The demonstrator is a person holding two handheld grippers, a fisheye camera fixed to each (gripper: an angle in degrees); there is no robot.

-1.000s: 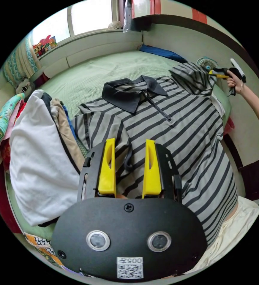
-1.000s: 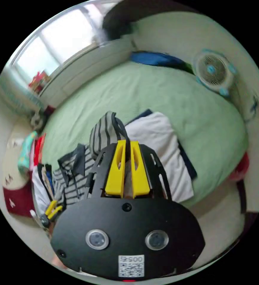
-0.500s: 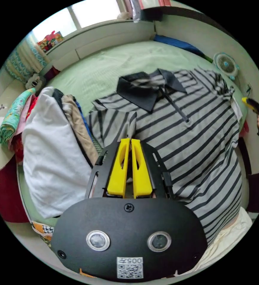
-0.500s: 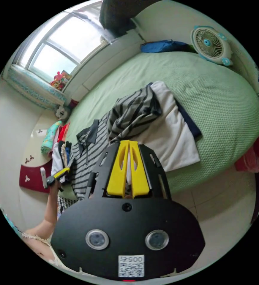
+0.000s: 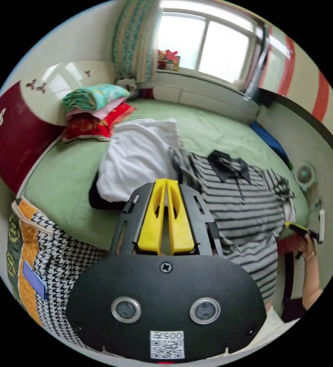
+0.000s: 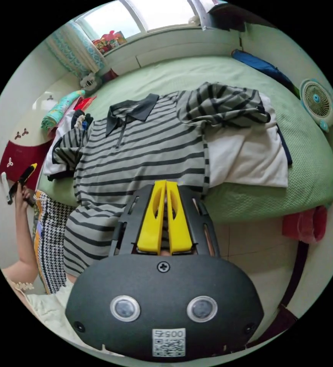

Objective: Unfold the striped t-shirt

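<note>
Bed [image 6: 212, 72], green cover, window [image 5: 201, 46] above; striped t-shirt [image 6: 143, 153] spread mid-frame, hem overhanging edge. Left gripper [image 5: 166, 183], right gripper [image 6: 165, 185]: jaws together, grip unclear.

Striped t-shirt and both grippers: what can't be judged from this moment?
- Striped t-shirt hem, right gripper view: hidden behind the right gripper and its black body.
- Sleeve, right gripper view: bunched on the white garment; its underside is hidden.
- Shirt's near part, left gripper view: covered by the left gripper and its mount.
- Both grippers: jaws together; any pinched cloth is hidden.
</note>
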